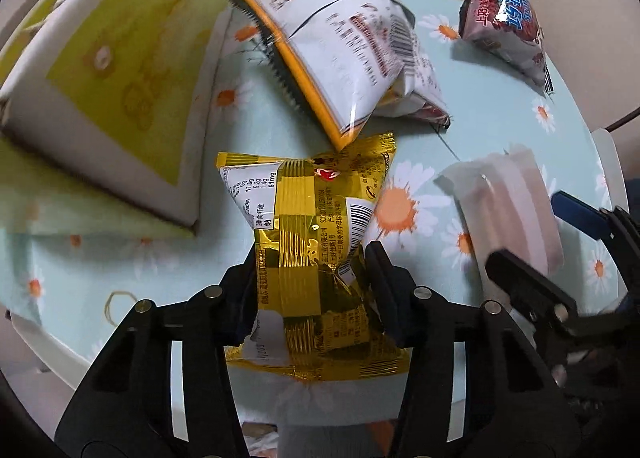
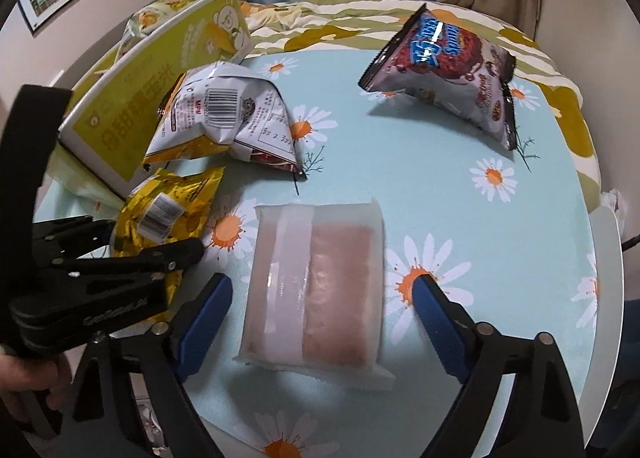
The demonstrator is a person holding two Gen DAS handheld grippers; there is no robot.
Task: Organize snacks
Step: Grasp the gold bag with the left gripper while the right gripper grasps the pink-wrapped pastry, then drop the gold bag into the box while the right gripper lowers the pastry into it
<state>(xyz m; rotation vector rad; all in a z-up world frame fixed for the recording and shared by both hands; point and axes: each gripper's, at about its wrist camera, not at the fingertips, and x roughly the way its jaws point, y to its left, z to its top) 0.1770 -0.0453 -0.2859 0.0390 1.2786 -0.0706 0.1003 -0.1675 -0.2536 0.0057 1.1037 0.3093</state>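
My left gripper (image 1: 310, 270) is shut on a gold foil snack packet (image 1: 316, 242), held just above the table; the packet also shows in the right wrist view (image 2: 168, 214) with the left gripper (image 2: 152, 254) around it. My right gripper (image 2: 322, 298) is open, its blue fingers either side of a translucent white and pink packet (image 2: 316, 290) that lies flat on the table; this packet shows in the left wrist view (image 1: 508, 202) too. A white and orange bag (image 1: 344, 58) (image 2: 224, 114) leans beside a yellow-green box (image 1: 108, 70) (image 2: 132, 98).
A dark red and blue snack bag (image 1: 508, 22) (image 2: 444, 70) lies at the far right of the round table with a daisy-print cloth (image 2: 460, 218). A striped blanket (image 2: 360, 22) lies behind the table. The table's white rim (image 2: 608, 258) runs close on the right.
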